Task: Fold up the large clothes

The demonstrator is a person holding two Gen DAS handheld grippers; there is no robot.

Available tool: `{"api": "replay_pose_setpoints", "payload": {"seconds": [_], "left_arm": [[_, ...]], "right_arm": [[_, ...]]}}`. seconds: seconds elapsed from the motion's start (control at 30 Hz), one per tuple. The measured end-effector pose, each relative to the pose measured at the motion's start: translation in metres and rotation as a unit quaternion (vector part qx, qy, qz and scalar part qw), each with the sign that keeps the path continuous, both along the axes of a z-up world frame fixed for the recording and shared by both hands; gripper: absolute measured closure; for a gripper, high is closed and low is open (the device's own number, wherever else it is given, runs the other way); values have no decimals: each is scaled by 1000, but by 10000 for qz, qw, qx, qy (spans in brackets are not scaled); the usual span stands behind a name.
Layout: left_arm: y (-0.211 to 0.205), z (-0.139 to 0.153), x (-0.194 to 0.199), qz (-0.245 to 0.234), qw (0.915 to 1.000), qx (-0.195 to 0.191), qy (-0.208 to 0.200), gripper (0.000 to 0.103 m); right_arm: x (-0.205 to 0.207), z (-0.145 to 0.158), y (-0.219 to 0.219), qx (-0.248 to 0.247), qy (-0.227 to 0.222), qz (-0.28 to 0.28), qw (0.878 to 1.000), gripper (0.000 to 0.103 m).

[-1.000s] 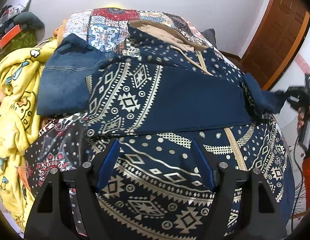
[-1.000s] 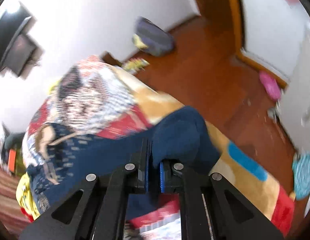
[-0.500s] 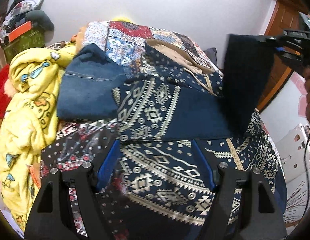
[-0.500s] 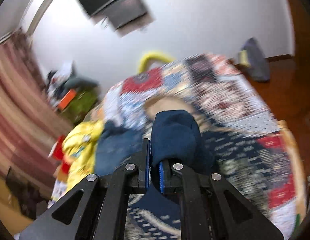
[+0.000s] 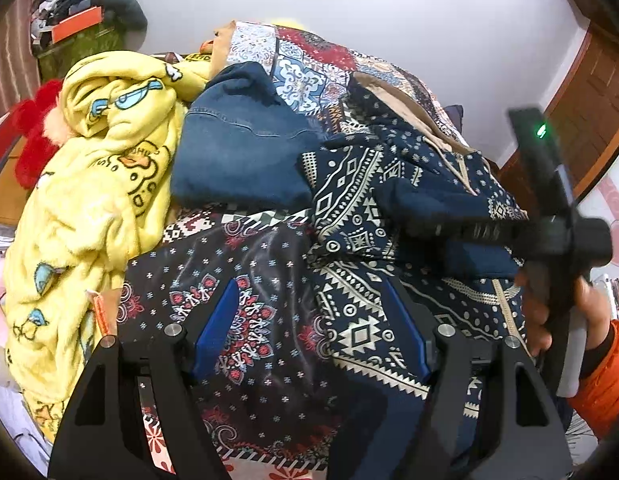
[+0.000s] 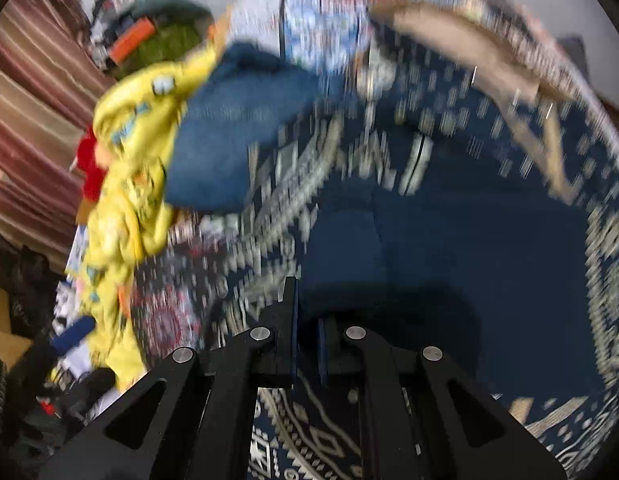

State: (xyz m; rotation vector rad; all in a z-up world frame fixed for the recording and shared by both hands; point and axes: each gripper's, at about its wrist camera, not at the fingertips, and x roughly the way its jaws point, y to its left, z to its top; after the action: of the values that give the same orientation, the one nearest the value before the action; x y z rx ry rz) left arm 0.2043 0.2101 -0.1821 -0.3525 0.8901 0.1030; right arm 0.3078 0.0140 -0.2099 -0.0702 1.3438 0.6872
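A navy hoodie with white geometric print (image 5: 369, 208) lies spread on the bed, its tan-lined hood (image 5: 393, 100) toward the wall. My left gripper (image 5: 309, 320) is open and empty, hovering over the hoodie's lower left edge. My right gripper (image 6: 305, 332) is shut on the hoodie's plain navy sleeve (image 6: 341, 248) and holds it over the hoodie's chest. The right gripper also shows in the left wrist view (image 5: 421, 228), reaching in from the right with the sleeve (image 5: 429, 200). The right wrist view is blurred.
Folded blue jeans (image 5: 237, 152) lie left of the hoodie. A yellow cartoon blanket (image 5: 93, 184) is heaped further left, by a red plush (image 5: 33, 136). A patterned quilt (image 5: 245, 280) covers the bed. A wooden door (image 5: 589, 100) stands at right.
My right gripper has swung the sleeve from the bed's right side up and over, then down onto the hoodie's chest. My left gripper has drifted left and pulled back slightly.
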Motion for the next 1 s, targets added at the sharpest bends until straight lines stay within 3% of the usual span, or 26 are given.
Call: {"api": "replay_pose_setpoints", "payload": {"seconds": [0.07, 0.17, 0.3, 0.4, 0.63, 0.77, 0.87, 0.93, 1.0], "left_arm": [[-2, -1, 2, -8, 10000, 51, 37, 31], [-7, 1, 6, -34, 10000, 82, 37, 31], [-19, 6, 13, -169, 9997, 197, -9, 31], [-29, 9, 22, -264, 9993, 247, -8, 31], [-63, 6, 64, -732, 9972, -33, 133, 30], [-93, -13, 97, -1187, 9911, 445, 403, 30], [-116, -40, 124, -1387, 9794, 1227, 806, 30], [-125, -53, 134, -1442, 9726, 1612, 853, 30], [-125, -53, 140, -1382, 9737, 1674, 698, 31]], "right_arm": [[-2, -11, -4, -239, 427, 112, 9987, 85], [-10, -8, -10, -270, 669, 464, 9963, 78], [-19, 17, -26, -296, 521, 853, 9946, 63], [-22, 41, -50, -165, 237, 854, 9959, 58], [2, 80, -125, -158, -586, 109, 9981, 52], [19, 83, -172, -447, -922, -413, 9939, 52], [31, 77, -202, -749, -1006, -727, 9894, 52], [36, 69, -214, -935, -1041, -877, 9863, 51], [40, 59, -226, -1067, -1006, -975, 9844, 52]]}}
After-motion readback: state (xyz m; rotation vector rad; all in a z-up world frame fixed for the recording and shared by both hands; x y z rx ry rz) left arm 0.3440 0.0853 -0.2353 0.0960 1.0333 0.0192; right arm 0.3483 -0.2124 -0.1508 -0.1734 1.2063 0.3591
